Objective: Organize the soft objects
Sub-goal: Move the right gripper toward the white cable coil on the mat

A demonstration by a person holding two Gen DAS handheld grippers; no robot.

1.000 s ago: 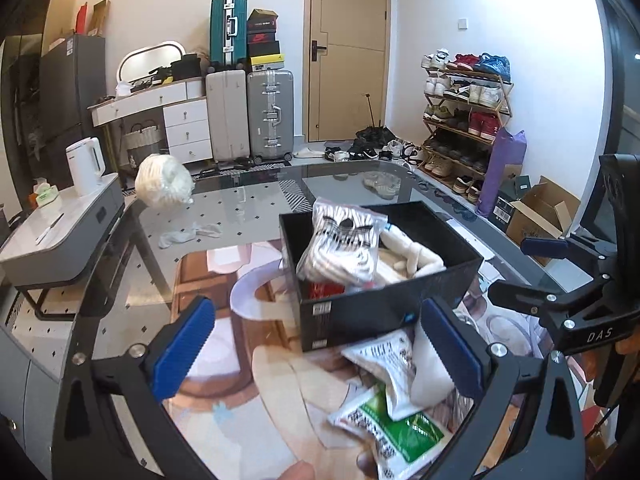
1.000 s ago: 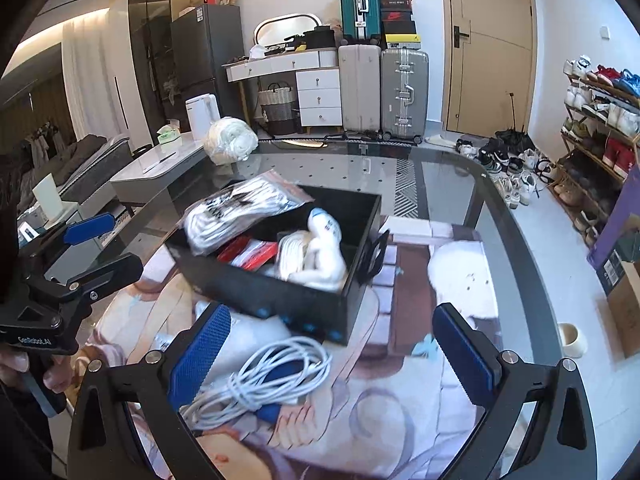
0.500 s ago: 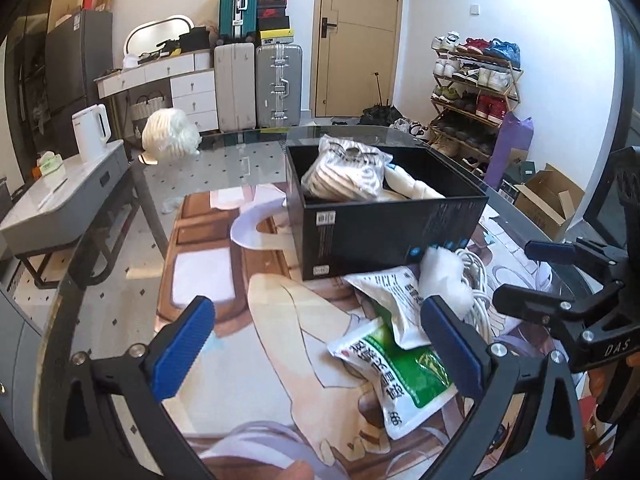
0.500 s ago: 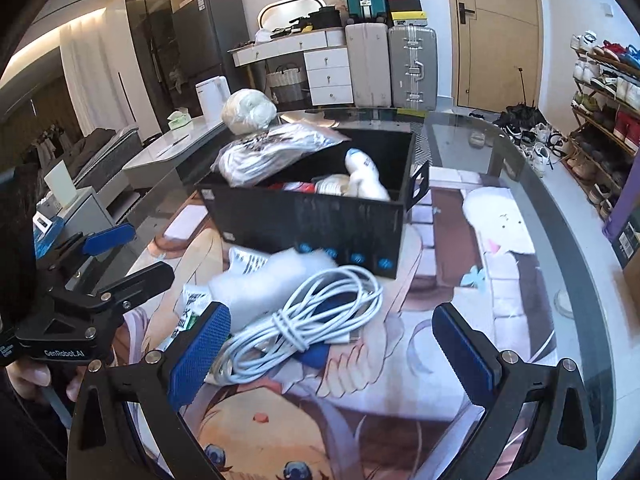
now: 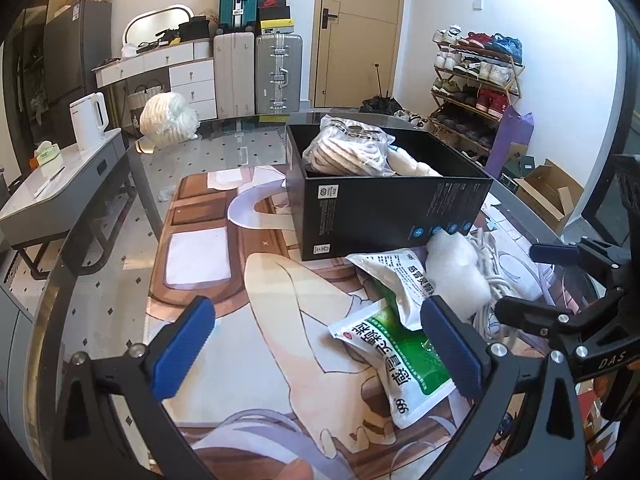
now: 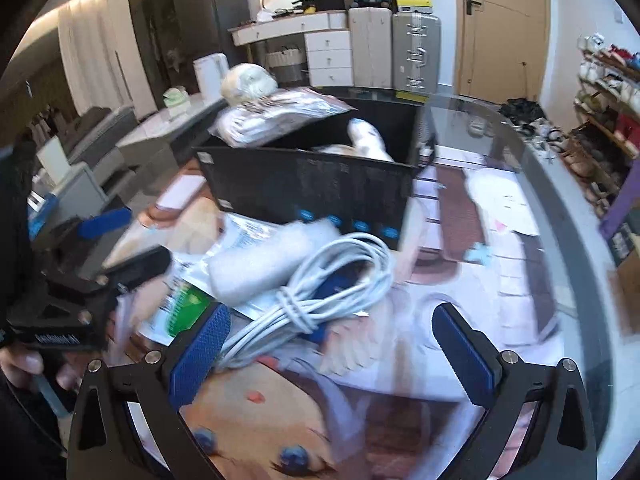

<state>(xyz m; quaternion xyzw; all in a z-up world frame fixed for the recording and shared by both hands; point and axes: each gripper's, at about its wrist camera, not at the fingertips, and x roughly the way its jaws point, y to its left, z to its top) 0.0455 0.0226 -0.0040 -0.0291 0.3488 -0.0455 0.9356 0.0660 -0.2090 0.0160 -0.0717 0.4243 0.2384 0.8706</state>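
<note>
1. The loose soft things lie in a heap on the mat just in front of the black box (image 5: 394, 210): a green sachet (image 5: 394, 354), a white sachet (image 5: 394, 276), a white foam roll (image 5: 456, 270) and a coiled white cable (image 6: 320, 288). The box already holds a bagged bundle (image 5: 346, 150) and something white behind it.
2. My judgement: the next pick is from this heap. Take the top piece first; the cable lies over the foam and sachets, so lifting a sachet from below would drag the rest.
3. Grip the cable at its wrapped waist, not a single loop, or it may uncoil.
4. Right gripper (image 6: 332, 354) hangs low over the mat, fingers spread wide, empty, its left pad beside the cable. The view is blurred.
5. Left gripper (image 5: 316, 350) is also spread and empty, aimed at the box, its right pad near the green sachet.
</note>
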